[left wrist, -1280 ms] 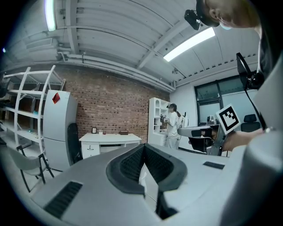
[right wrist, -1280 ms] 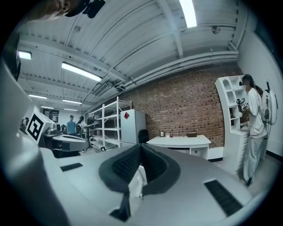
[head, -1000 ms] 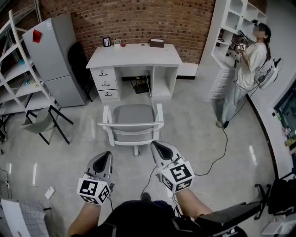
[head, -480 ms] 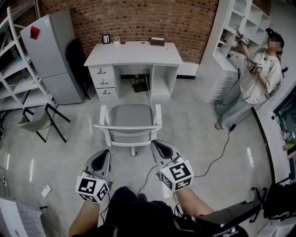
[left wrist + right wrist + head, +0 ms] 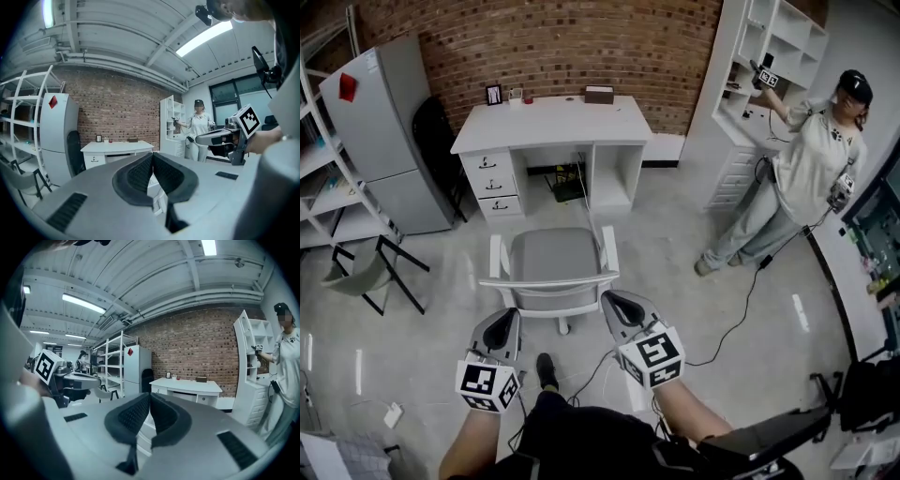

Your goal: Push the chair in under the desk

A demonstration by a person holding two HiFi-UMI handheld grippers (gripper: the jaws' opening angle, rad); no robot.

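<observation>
A white chair (image 5: 550,273) with a grey seat stands on the floor, its back toward me, some way out from the white desk (image 5: 546,134) by the brick wall. My left gripper (image 5: 505,326) is shut and empty, just behind the chair back on the left. My right gripper (image 5: 614,302) is also shut and empty, close behind the chair back's right end. Neither touches the chair as far as I can tell. In the left gripper view the desk (image 5: 117,149) shows beyond the shut jaws; in the right gripper view the desk (image 5: 185,385) shows ahead too.
A grey fridge (image 5: 370,131) and metal shelving (image 5: 323,187) stand at the left, with a folding chair (image 5: 366,272) in front. A person (image 5: 797,173) works at white shelves (image 5: 750,84) on the right. A cable (image 5: 741,309) runs across the floor.
The chair and desk have drawn nearer in the head view as I stepped forward. Both grippers now sit close behind the chair back. The person at the right has shifted stance.
</observation>
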